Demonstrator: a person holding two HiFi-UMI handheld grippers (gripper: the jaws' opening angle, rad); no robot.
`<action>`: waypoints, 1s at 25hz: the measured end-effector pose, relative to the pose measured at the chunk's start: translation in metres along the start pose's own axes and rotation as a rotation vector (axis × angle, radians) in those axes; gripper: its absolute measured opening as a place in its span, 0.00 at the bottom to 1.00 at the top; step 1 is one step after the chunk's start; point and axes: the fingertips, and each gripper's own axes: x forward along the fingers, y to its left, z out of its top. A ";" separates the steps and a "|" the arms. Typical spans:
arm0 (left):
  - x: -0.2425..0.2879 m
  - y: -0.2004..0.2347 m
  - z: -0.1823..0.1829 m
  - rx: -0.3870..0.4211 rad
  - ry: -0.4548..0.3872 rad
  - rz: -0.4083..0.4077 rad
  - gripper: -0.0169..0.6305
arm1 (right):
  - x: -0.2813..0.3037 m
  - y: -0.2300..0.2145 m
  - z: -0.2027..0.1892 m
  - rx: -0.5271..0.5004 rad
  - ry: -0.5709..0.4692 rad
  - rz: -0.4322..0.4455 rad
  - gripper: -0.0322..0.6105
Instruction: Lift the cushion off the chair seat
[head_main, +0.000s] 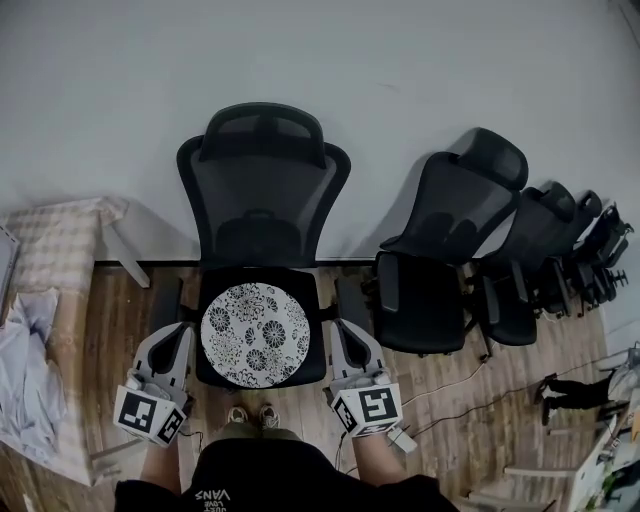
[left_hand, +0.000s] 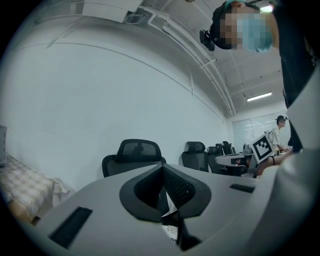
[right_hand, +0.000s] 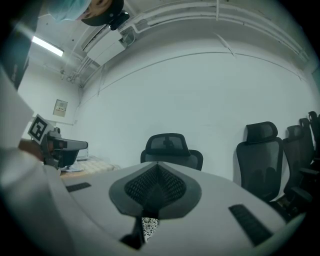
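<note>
Currently cushion (head_main: 255, 333) flat, centre of chair seat (head_main: 312, 288). Left gripper (head_main: 178, 338) at seat's left edge, right gripper (head_main: 343, 338) at right edge; both jaws together, empty. Risk: closed tips shove cushion toward front edge instead of pinching rim.

Through your left tool (left_hand: 164, 192), only a sliver of the cushion (left_hand: 170, 231) shows at lower centre; the tool's body hides the rest. The surface (head_main: 55, 250) runs off the head view's left edge.
</note>
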 end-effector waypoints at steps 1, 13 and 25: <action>0.002 0.002 -0.001 -0.002 0.002 -0.006 0.04 | 0.001 0.000 0.000 0.000 0.002 -0.006 0.08; 0.023 0.027 -0.009 -0.011 0.026 -0.029 0.04 | 0.023 -0.002 -0.008 0.002 0.030 -0.045 0.08; 0.040 0.038 -0.035 -0.038 0.084 -0.019 0.04 | 0.044 -0.010 -0.032 0.017 0.083 -0.042 0.08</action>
